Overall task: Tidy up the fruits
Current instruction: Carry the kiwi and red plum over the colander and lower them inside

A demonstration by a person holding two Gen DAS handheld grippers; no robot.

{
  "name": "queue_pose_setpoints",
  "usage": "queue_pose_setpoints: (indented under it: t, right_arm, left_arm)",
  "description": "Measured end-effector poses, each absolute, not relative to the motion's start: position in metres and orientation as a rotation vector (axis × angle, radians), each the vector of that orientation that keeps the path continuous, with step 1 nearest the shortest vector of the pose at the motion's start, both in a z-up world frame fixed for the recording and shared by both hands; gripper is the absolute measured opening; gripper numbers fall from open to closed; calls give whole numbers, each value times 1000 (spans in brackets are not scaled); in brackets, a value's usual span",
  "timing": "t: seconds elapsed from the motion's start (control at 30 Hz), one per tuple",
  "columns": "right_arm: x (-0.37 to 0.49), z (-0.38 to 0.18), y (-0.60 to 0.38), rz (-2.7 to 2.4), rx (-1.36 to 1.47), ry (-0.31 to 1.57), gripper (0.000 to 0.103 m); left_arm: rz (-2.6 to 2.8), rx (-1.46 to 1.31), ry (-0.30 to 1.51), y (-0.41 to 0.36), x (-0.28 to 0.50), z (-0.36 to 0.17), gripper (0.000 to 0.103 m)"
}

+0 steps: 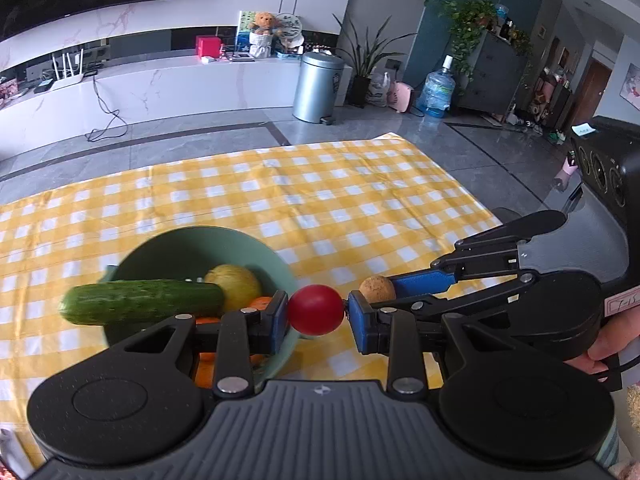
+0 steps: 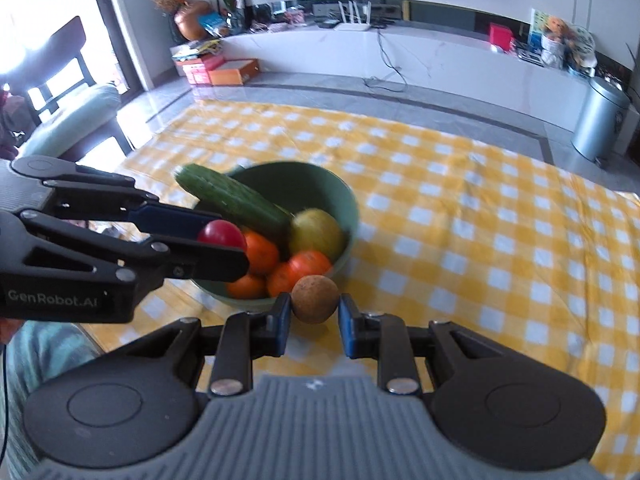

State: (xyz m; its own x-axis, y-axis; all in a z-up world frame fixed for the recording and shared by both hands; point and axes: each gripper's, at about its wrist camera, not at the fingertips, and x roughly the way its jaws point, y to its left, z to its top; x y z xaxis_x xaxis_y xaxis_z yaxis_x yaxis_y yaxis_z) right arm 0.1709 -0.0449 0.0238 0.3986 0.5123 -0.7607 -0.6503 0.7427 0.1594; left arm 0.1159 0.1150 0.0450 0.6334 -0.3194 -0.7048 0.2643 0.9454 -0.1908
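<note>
Your left tool (image 1: pixel 316 312) is clamped on a red tomato (image 1: pixel 316 310): both blue pads press its sides, and it sits right at the fingertips, held clear of the table (image 1: pixel 360 184) with its yellow check cloth. Your right tool (image 2: pixel 314 312) is closed on a small brown round fruit (image 2: pixel 315 299), pinched the same way between its two pads, also off the cloth. The two tools are close together, the left one coming in from the left of the right wrist view with the tomato just above the bowl's near left rim; in the left wrist view the right tool reaches in from the right, its brown fruit just beside the tomato and a little behind it. The green bowl (image 2: pixel 344 196) stands on the cloth toward the near left part of the table, just ahead of both tools. In it a cucumber (image 2: pixel 232 200) lies slanted, one end sticking out over the far left rim, with a yellow-green fruit (image 2: pixel 316 232) beside it and several oranges (image 2: pixel 308 264) heaped at the near side. The brown fruit hangs just in front of the bowl's near rim, next to the oranges, not touching them as far as you can tell. Part of your hand (image 1: pixel 612 344) shows on the right tool's grip at the right edge of the left wrist view.
</note>
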Motion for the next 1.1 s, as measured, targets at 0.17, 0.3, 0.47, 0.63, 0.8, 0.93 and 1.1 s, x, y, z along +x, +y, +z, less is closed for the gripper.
queue_pose_setpoints:
  t: [0.17,0.3,0.47,0.63,0.8,0.93,1.1]
  right_arm:
    - [175,32,-14,803,-172,866,22]
    - [181,30,10,834,-205,854,22]
    - [191,20,26,842,-219,868,22]
    - [201,3,36,858,-214,921,22]
    - [199,-22,49,865,-304,973,22]
    - [201,-38,55,861,-322,1016,22]
    - [203,-52,58,860,-321,1050,22]
  left_arm:
    - [-302,-86,868,143,120,39,36]
    - [-282,-140,900,168,120,30,36]
    - [-277,-203,927,188,122,15,36]
    - [-286,-249,967,199,125,-2,36]
    - [-273,-252,999,202,131,-14,36]
    - [-257,-240,1037,202,135,-26,36]
    - [-246,-234,1067,201,140,-39,36]
